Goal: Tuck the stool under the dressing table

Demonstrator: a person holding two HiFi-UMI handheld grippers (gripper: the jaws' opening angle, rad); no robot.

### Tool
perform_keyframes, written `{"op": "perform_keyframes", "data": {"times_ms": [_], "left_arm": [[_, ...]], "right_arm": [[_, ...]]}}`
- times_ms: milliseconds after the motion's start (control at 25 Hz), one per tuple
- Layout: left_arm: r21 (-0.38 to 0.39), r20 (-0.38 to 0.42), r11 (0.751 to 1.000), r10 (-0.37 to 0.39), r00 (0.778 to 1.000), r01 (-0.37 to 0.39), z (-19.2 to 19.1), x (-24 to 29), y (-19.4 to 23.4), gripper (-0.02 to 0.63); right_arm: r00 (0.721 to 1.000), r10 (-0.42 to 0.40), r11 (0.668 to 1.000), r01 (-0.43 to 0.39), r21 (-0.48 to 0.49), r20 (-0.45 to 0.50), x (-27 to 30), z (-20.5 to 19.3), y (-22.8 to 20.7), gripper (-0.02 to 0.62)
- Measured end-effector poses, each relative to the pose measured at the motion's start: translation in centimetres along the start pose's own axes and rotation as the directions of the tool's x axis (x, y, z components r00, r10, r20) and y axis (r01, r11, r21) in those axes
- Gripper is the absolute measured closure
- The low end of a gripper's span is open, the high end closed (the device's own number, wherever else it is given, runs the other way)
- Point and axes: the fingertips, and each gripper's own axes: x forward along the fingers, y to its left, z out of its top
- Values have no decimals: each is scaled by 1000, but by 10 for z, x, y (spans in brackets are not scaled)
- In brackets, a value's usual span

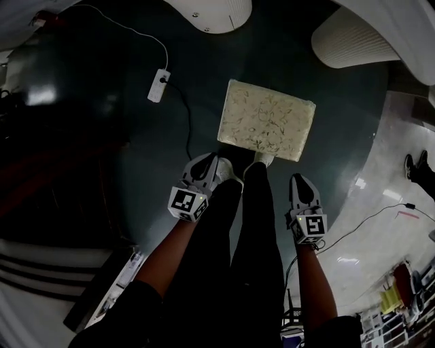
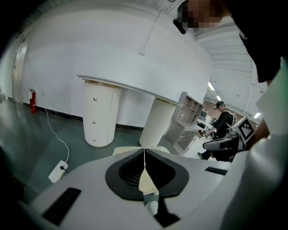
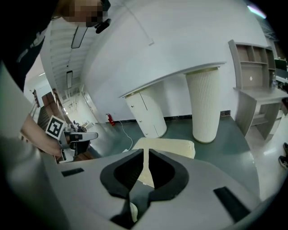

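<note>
The stool [image 1: 266,120] has a cream fuzzy square cushion and stands on the dark green floor just in front of my feet. Beyond it is the white dressing table, whose two rounded pedestals [image 1: 211,13] [image 1: 353,37] show at the top. My left gripper [image 1: 206,163] hangs near the stool's near left corner, jaws shut and empty. My right gripper [image 1: 299,182] is below the stool's near right corner, also shut and empty. The left gripper view [image 2: 144,151] shows the cushion [image 2: 128,150] just past the tips. The right gripper view [image 3: 146,153] shows the cushion [image 3: 173,146] before the ribbed pedestal [image 3: 206,105].
A white power strip [image 1: 158,85] with its cable lies on the floor left of the stool. My legs in black trousers [image 1: 234,258] stand between the grippers. A grey shelf unit [image 3: 256,90] is at the right. A person [image 2: 222,121] works in the background.
</note>
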Motion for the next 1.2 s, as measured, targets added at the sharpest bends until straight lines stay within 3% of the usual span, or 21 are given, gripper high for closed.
{"op": "perform_keyframes", "data": {"times_ms": [240, 280, 360, 440, 520, 600, 840, 960, 1080, 1200], "left_arm": [[-9, -72, 1000, -16, 997, 15, -73, 28, 22, 588], [3, -88, 1000, -19, 996, 19, -82, 35, 26, 588], [22, -113, 999, -22, 993, 25, -97, 49, 33, 586], [27, -137, 999, -40, 990, 44, -107, 60, 36, 582], [41, -169, 997, -57, 984, 65, -118, 67, 36, 504], [61, -197, 996, -51, 979, 65, -130, 75, 40, 483], [91, -290, 995, -21, 957, 49, -173, 96, 59, 421], [103, -320, 995, 17, 947, 17, -187, 95, 74, 405], [137, -330, 990, 12, 944, 36, -189, 100, 78, 400], [164, -341, 984, -3, 940, 63, -188, 102, 76, 401]], "right_arm": [[994, -93, 995, 94, 17, -60, 30, -64, -40, 552], [993, -94, 995, 95, 11, -68, 36, -71, -47, 536], [992, -98, 995, 98, 4, -80, 48, -83, -59, 434], [990, -101, 995, 101, -3, -97, 58, -97, -68, 418], [988, -83, 996, 84, 1, -130, 67, -112, -72, 379], [986, -65, 998, 67, 3, -155, 77, -125, -76, 354], [976, -94, 996, 92, -19, -197, 90, -157, -93, 336], [977, -79, 995, 64, -82, -197, 93, -164, -93, 328], [971, -71, 983, 30, -179, -228, 91, -177, -97, 328], [979, -104, 988, 82, -132, -174, 94, -168, -98, 330]]}}
